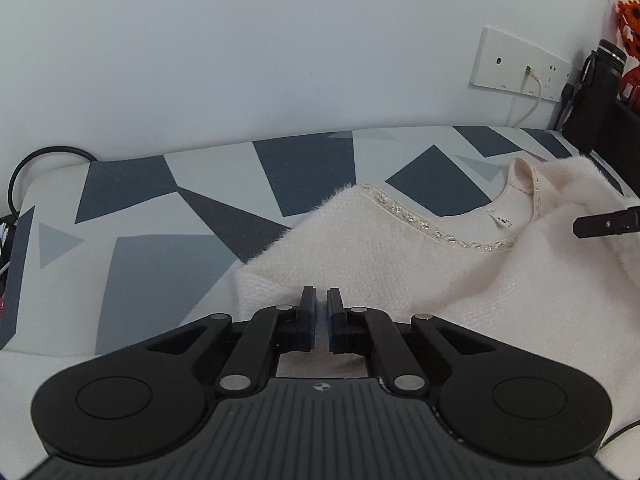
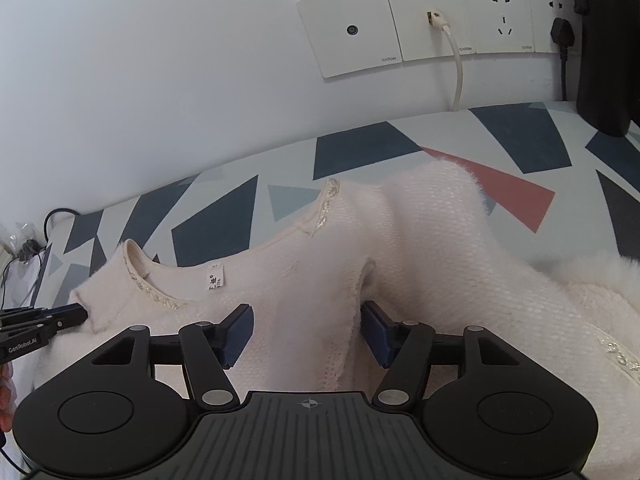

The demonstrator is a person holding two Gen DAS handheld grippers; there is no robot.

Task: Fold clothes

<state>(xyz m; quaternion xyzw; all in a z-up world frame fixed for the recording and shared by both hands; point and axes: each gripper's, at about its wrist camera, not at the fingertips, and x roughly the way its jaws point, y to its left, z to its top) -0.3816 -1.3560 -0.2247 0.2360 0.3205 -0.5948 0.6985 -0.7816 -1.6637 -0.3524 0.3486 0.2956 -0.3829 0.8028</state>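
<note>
Both tongs tilt down toward a cream, fuzzy knitted sweater (image 1: pixel 400 264) that lies rumpled on a table cover printed with grey, navy and red angular shapes (image 1: pixel 132 216). The left gripper (image 1: pixel 319 318) has its blue-padded fingers drawn almost together, and a thin fold of the sweater's edge shows in the slit between them, so it is pinching the fabric. In the right wrist view this same gripper enters from the left edge, its tip at the shoulder of the knit.

The right gripper (image 2: pixel 306 330) stands half wide, a raised ridge of the sweater between its fingers; the right pad touches the fold, while the left pad's contact is hard to make out, so a firm grip cannot be told.

Beyond the fingers the neckline curves away, trimmed with a silvery beaded braid (image 1: pixel 420 226), and a small white label (image 2: pixel 215 276) sits inside the collar. The sweater's lower part is cut off behind both grippers' black bodies. On the white wall ahead a row of white socket plates (image 2: pixel 420 24) carries a white cable (image 2: pixel 456 68).
</note>
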